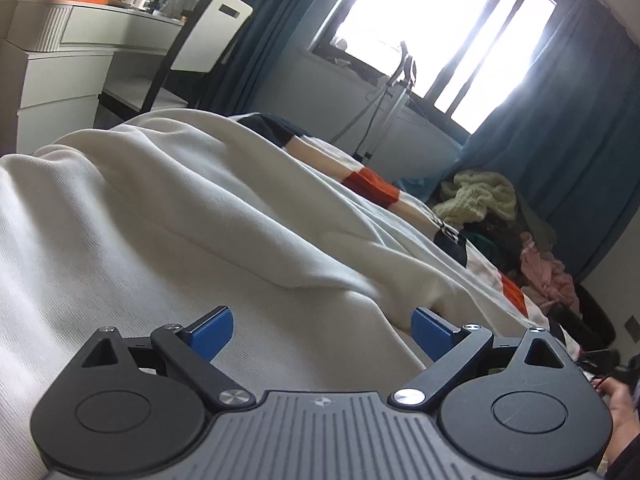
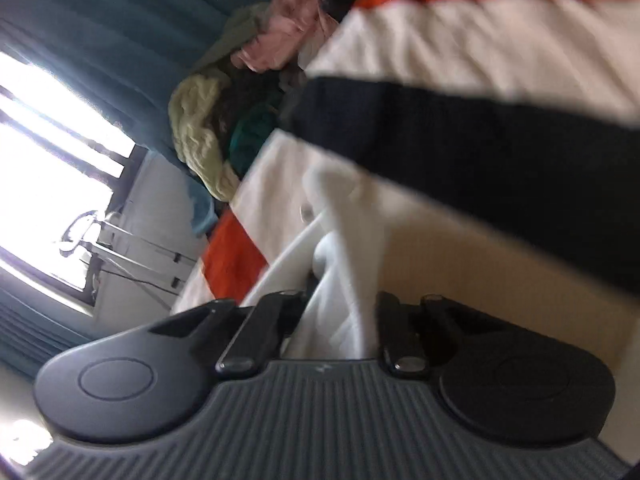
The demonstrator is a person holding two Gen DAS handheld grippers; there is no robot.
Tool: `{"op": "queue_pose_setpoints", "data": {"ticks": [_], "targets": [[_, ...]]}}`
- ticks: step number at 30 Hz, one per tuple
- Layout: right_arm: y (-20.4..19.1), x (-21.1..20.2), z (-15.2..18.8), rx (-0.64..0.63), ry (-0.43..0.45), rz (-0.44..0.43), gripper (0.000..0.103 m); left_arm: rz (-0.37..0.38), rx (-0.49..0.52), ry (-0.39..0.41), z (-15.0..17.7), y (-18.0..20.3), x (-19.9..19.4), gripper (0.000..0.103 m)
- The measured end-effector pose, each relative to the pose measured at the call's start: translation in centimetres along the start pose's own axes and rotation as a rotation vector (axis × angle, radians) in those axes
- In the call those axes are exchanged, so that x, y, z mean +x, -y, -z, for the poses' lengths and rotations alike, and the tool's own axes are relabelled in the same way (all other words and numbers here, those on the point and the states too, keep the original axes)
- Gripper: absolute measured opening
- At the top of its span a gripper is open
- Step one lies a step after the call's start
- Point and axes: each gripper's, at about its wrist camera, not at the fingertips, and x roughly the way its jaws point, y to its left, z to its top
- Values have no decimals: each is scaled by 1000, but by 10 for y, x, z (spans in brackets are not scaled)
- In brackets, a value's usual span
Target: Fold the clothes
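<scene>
A cream-white garment lies rumpled on the bed, filling the left wrist view. My left gripper is open just above it, blue pads wide apart, nothing between them. In the blurred, tilted right wrist view my right gripper is shut on a bunched fold of the white garment, which rises from between its jaws. The fingertips are hidden by the cloth.
The bed has a bedspread striped in white, orange and black, also in the right wrist view. A pile of other clothes lies at the far end. A white dresser and chair stand far left. Blue curtains flank a bright window.
</scene>
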Motion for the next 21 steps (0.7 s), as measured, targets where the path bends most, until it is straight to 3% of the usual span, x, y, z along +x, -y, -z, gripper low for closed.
{"op": "queue_pose_setpoints", "data": {"ticks": [2,7,11,13,16,17,21], "targets": [[-13,-2,-23,-45,37,-8,7,6,-4,6,-2,-1,1,97],[-38,-56,-59,-157,209,-93,7,28,14,28,-4,3,-5,97],[8,-76,-57,-205,266,-37,8,45,34,40,-5,6,-13,97],[46,-76,-44,-202,226,23,10,45,52,33,-4,9,-15,97],[99,-63,-22,-167,37,141,12,32,77,10,-2,13,-16,97],[106,-63,-21,-167,10,123,12,29,79,2,-1,15,-16,97],[94,-73,-30,-194,40,85,17,15,95,-14,-2,18,-18,97]]}}
